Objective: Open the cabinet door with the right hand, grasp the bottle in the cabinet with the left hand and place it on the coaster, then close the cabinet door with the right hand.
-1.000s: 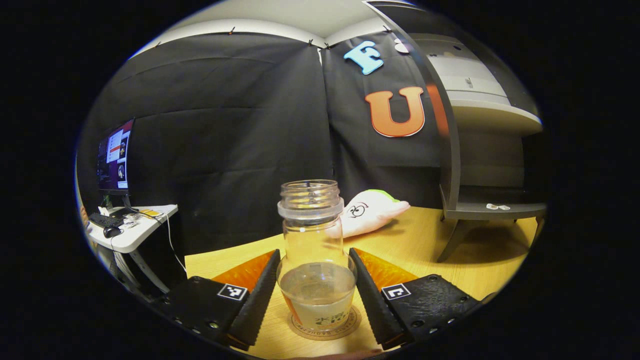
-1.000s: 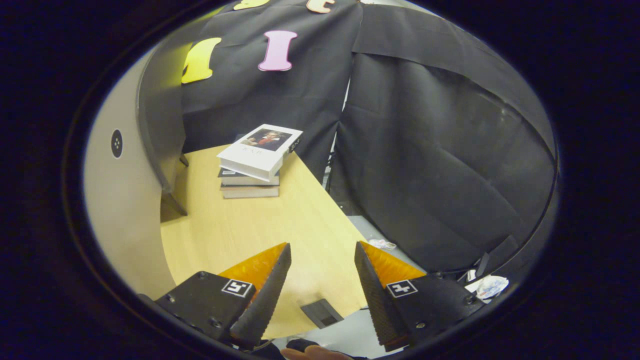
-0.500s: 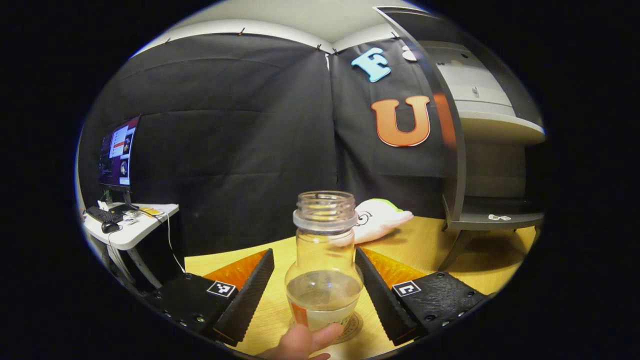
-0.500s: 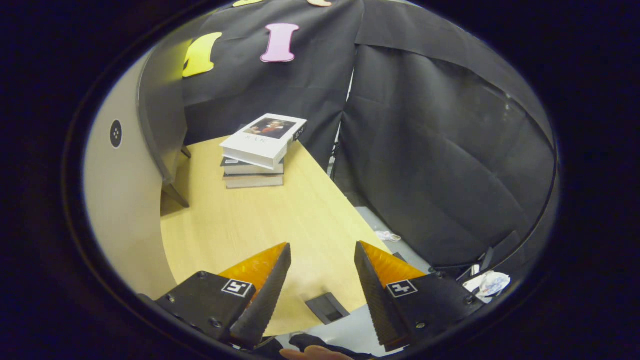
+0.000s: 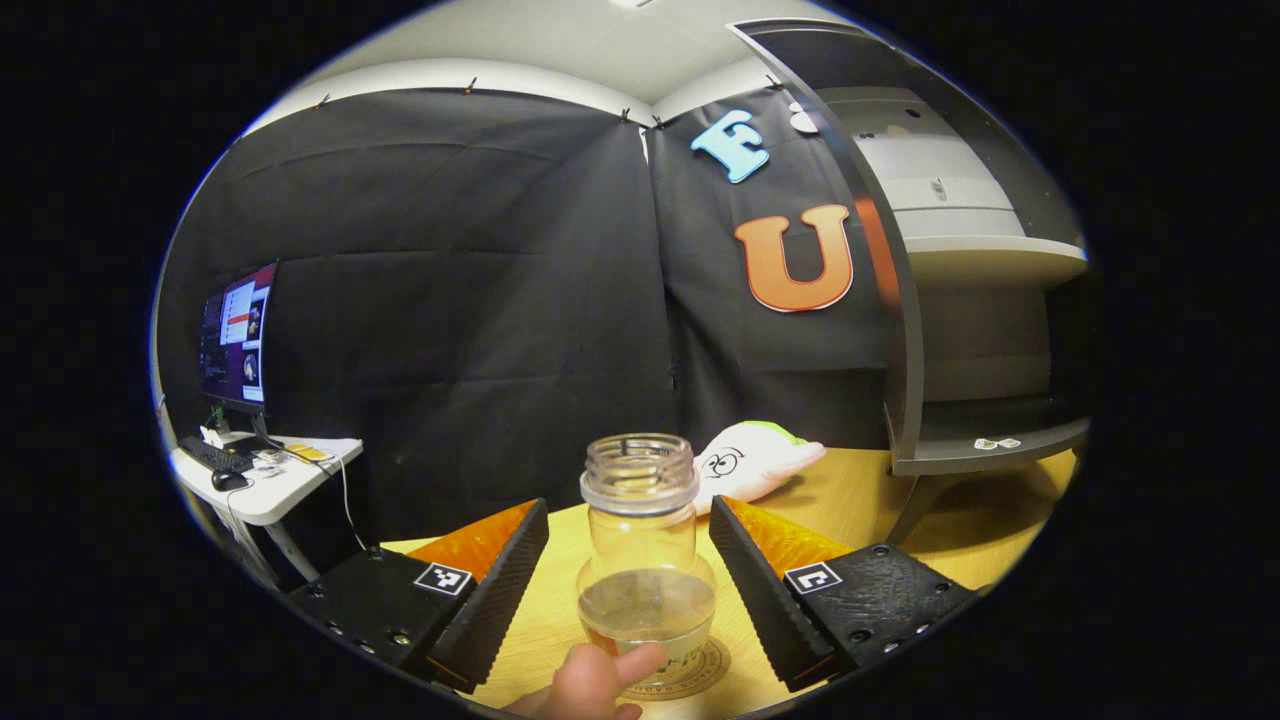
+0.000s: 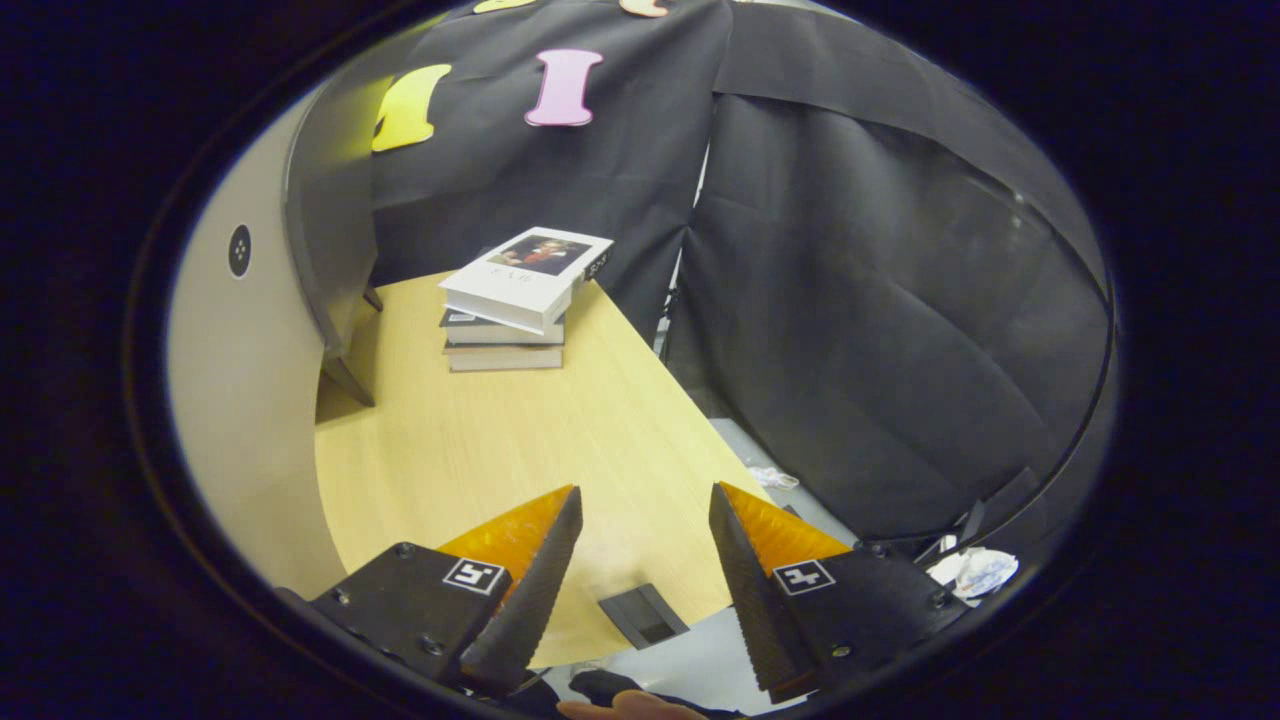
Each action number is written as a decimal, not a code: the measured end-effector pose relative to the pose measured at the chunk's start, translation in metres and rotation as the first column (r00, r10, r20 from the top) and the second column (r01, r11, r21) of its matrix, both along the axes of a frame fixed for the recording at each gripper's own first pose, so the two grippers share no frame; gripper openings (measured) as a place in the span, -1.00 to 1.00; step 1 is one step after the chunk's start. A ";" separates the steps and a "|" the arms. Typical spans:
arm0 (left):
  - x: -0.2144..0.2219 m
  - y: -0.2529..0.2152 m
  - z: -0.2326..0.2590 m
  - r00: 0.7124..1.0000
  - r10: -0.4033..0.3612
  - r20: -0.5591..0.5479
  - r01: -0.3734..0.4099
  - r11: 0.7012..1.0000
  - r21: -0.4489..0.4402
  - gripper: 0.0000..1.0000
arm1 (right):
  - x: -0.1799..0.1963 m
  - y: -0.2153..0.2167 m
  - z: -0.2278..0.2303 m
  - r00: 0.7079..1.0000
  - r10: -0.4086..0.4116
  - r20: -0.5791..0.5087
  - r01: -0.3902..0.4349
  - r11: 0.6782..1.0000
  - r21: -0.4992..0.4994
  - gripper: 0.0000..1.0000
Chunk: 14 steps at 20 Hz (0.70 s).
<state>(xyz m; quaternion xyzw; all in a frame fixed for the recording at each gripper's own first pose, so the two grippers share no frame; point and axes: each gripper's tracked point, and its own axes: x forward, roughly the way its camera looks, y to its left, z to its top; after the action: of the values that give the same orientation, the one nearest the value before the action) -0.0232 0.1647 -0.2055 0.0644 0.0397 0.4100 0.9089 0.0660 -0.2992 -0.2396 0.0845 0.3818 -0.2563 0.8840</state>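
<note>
A clear, capless bottle point(image 5: 642, 560) with some liquid in it stands upright on a round coaster point(image 5: 705, 665) on the wooden table. My left gripper point(image 5: 628, 508) is open, one finger on each side of the bottle with a gap on both sides. A person's fingertip point(image 5: 590, 685) shows at the bottom, in front of the bottle. The grey cabinet point(image 5: 985, 265) stands at the right, its inside and shelves exposed. In the right gripper view, my right gripper point(image 6: 640, 505) is open and holds nothing above the table's near edge, with the pale cabinet door point(image 6: 235, 400) to its left.
A white plush toy point(image 5: 755, 460) lies on the table behind the bottle. A stack of books point(image 6: 520, 305) sits at the table's far end. A small desk with a monitor point(image 5: 235, 335) stands off to the left. A dark flat piece point(image 6: 642, 617) lies below the table edge.
My left gripper's fingers have come off the bottle and drawn back, leaving it standing on the coaster. A fingertip has come into view. The right gripper has barely shifted.
</note>
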 end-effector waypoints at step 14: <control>0.022 -0.047 0.217 0.979 -0.188 0.075 0.172 0.969 0.179 0.93 | 0.036 -0.058 0.106 0.948 -0.082 0.308 0.084 0.996 0.005 0.66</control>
<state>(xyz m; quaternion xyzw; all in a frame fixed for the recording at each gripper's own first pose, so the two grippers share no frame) -0.0012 0.1181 0.0110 0.1270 -0.0433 0.3303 0.9343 0.1017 -0.3568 -0.1333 0.1356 0.2344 -0.2786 0.9214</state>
